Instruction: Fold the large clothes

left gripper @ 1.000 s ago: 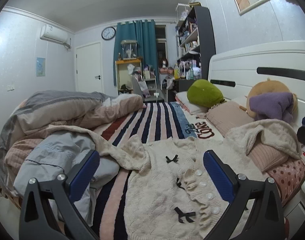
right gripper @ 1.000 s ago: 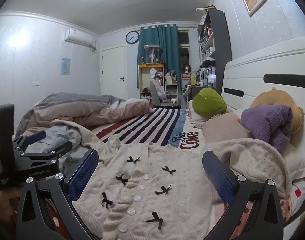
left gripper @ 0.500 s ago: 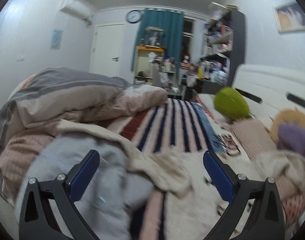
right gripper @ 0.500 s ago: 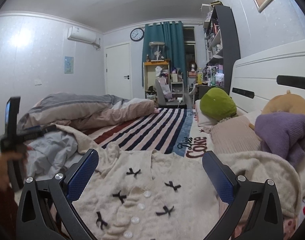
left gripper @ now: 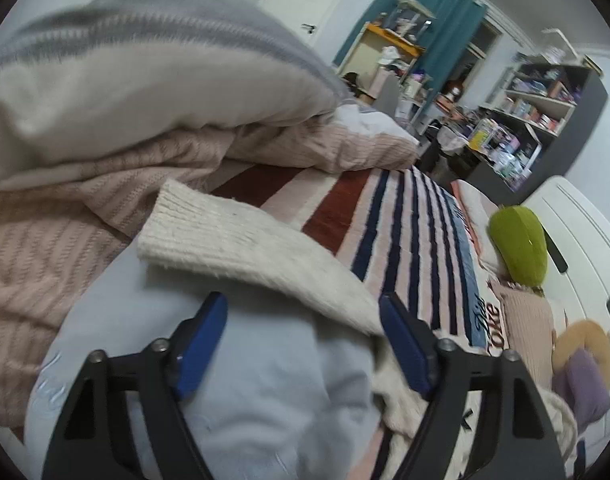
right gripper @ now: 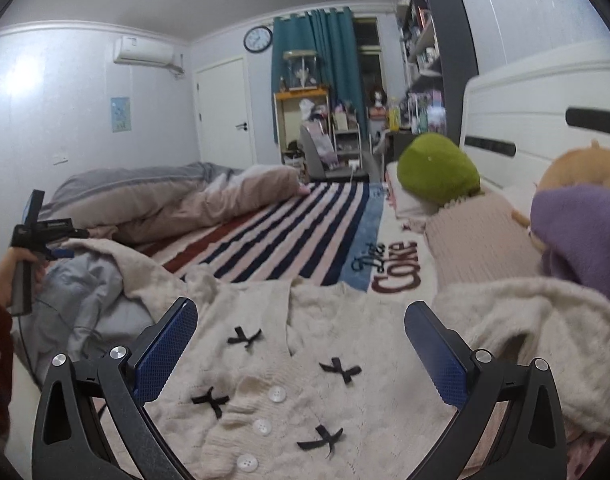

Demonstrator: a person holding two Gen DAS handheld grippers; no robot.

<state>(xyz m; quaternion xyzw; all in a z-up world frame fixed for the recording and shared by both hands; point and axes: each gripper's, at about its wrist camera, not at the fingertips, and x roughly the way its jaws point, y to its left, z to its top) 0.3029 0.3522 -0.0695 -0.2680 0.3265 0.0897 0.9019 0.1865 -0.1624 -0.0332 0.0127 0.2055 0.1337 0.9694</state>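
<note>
A cream knit cardigan (right gripper: 305,384) with black bows and white buttons lies spread on the bed. Its left sleeve (left gripper: 241,240) stretches over a pale grey-blue garment (left gripper: 261,392). My left gripper (left gripper: 305,344) is open, low over the grey-blue garment, just short of the sleeve. It also shows in the right wrist view (right gripper: 45,236) at the far left, held in a hand. My right gripper (right gripper: 301,344) is open and empty above the cardigan's front. The cardigan's right sleeve (right gripper: 545,328) drapes over the pillows.
A rolled grey and pink duvet (left gripper: 137,80) lies along the bed's left side. A striped blanket (right gripper: 289,236) covers the middle. A green cushion (right gripper: 437,172), pink pillow (right gripper: 477,232), purple knit (right gripper: 581,232) and white headboard (right gripper: 545,104) are at right.
My left gripper has swung left and dropped down close to the cardigan's left sleeve and the grey-blue garment. My right gripper has moved slightly forward over the cardigan.
</note>
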